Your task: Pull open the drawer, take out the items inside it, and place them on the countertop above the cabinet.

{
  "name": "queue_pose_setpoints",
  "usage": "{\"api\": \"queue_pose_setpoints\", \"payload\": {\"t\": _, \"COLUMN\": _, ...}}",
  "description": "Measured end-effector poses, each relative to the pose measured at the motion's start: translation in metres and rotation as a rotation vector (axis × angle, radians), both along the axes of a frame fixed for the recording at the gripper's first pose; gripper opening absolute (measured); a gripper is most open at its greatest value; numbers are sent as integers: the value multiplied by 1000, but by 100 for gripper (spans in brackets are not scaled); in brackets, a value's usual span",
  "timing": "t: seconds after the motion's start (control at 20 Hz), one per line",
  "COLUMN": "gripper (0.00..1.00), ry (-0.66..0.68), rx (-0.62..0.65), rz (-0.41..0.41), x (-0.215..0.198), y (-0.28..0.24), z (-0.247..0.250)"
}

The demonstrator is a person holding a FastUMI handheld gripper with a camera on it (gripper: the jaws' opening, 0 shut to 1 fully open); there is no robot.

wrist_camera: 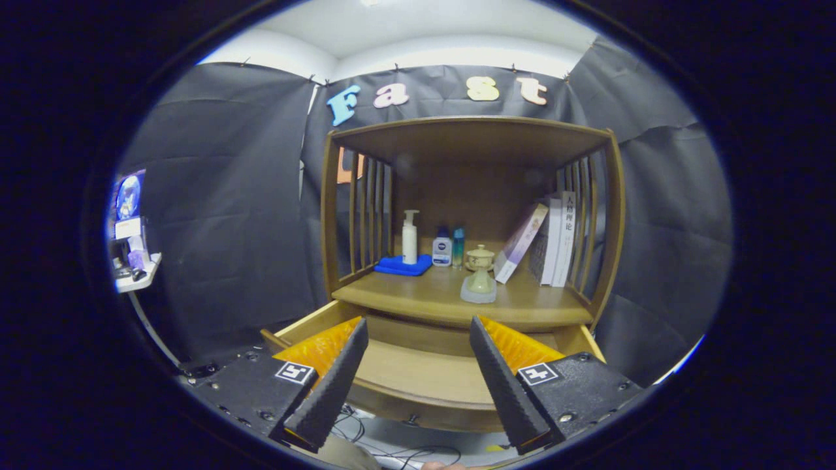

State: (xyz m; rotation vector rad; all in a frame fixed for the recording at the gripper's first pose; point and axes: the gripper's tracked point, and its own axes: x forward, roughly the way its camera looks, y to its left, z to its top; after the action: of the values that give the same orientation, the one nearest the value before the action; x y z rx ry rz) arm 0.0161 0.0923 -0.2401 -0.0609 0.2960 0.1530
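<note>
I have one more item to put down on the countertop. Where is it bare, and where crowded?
The countertop is bare along its front edge, left of the pale jar, ahead of the blue cloth. The back is crowded: pump bottle, small bottles, books. The gripper is open above the drawer.

The wooden cabinet's countertop carries quite a lineup: a folded blue cloth at the left with a white pump bottle standing on it, a small white-and-blue bottle and a slim teal bottle just beside, a pale green lidded ceramic jar with a pale green figurine in front, and leaning books at right.

Below, the pulled-out wooden drawer sits open, the gripper above it, fingers apart.
</note>
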Motion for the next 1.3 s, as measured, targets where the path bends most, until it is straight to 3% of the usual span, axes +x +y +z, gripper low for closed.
{"api": "queue_pose_setpoints", "payload": {"t": 0.3, "gripper": 99, "ry": -18, "rx": 38, "rz": -25, "x": -39, "y": -3, "z": -55}}
{"api": "queue_pose_setpoints", "payload": {"t": 0.5, "gripper": 99, "ry": -12, "rx": -4, "rz": -48, "x": -51, "y": -9, "z": -92}}
{"api": "queue_pose_setpoints", "payload": {"t": 0.85, "gripper": 100, "ry": 60, "rx": 18, "rz": -134, "x": -43, "y": -16, "z": -149}}
{"api": "queue_pose_setpoints", "payload": {"t": 1.3, "gripper": 99, "ry": 25, "rx": -47, "rz": -231, "x": -28, "y": -18, "z": -159}}
